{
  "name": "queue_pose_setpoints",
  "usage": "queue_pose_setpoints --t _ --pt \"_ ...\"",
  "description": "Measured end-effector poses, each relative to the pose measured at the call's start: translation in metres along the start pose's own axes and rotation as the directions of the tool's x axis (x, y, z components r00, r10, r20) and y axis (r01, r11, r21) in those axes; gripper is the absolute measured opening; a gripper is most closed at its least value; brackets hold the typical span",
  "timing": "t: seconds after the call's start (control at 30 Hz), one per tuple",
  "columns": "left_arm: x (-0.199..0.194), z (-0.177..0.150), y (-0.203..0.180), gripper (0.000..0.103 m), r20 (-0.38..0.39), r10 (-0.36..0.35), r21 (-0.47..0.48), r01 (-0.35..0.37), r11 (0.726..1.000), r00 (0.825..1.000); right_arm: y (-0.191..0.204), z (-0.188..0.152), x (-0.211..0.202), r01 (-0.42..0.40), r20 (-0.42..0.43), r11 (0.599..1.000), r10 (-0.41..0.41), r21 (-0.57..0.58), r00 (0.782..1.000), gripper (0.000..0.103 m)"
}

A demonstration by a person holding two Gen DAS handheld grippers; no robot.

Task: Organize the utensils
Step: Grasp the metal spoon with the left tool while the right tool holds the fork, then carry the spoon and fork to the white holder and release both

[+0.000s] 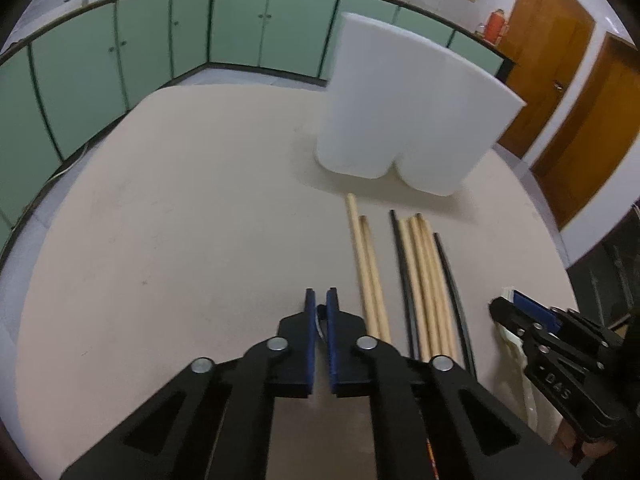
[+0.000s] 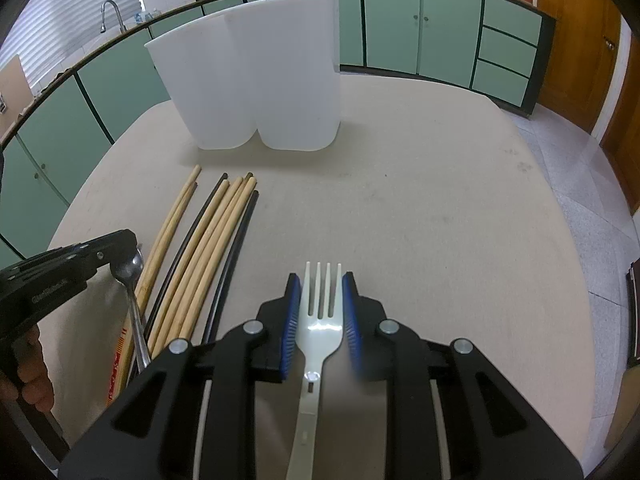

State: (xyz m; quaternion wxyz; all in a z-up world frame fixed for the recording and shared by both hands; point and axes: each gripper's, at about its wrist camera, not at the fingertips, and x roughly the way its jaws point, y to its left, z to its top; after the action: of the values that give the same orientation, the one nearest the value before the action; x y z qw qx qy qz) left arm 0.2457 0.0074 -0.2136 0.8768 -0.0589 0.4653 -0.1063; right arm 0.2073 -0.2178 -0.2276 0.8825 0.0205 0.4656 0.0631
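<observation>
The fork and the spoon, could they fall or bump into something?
Maybe. The right hand-held gripper has its pads on either side of the fork but looks open, so the fork might not lift. The left hand-held gripper pinches the spoon only near its bowl; the long handle could swing or slip. The spoon hangs beside the chopsticks and could knock them.

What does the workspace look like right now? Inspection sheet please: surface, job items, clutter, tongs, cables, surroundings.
Surface: beige table, faint marks.
Job items: white two-compartment holder upright at the far side; wooden and black chopsticks lying side by side in front of it; white fork; metal spoon.
Clutter: nothing seen.
Tongs: left tongs shut on the spoon; right tongs straddle the fork, contact unclear.
Cables: nothing seen on the table.
Surroundings: green cabinets, faucet, wooden doors.
</observation>
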Motion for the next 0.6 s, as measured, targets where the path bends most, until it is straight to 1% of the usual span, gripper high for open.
queue_pose_setpoints --t 0.07,0.2,0.37,0.5,0.6 --pt "-0.002 0.001 -0.002 0.004 0.007 -0.027 0.018 0.027 0.999 1.0 0.0 0.0 0.0 0.001 0.0 1.0 -0.001 0.0 1.0 0.021" --pt "-0.001 0.006 -0.011 0.004 0.011 -0.078 0.1 0.077 0.992 0.997 -0.001 0.0 0.0 0.001 0.001 1.0 -0.001 -0.001 1.0 0.021" --pt "0.004 0.017 -0.021 0.003 -0.012 -0.149 0.155 0.149 0.977 0.989 -0.001 0.0 0.0 -0.002 -0.002 1.0 0.002 0.005 1.0 0.021" --pt "-0.006 0.019 -0.024 0.003 0.025 -0.156 0.158 0.15 0.976 0.987 -0.004 0.002 -0.003 -0.015 -0.005 1.0 0.015 0.016 1.0 0.021" --pt "-0.015 0.018 -0.024 0.003 0.065 -0.166 0.161 0.154 0.975 0.984 -0.006 0.005 -0.008 -0.01 0.026 1.0 0.009 0.015 1.0 0.02"
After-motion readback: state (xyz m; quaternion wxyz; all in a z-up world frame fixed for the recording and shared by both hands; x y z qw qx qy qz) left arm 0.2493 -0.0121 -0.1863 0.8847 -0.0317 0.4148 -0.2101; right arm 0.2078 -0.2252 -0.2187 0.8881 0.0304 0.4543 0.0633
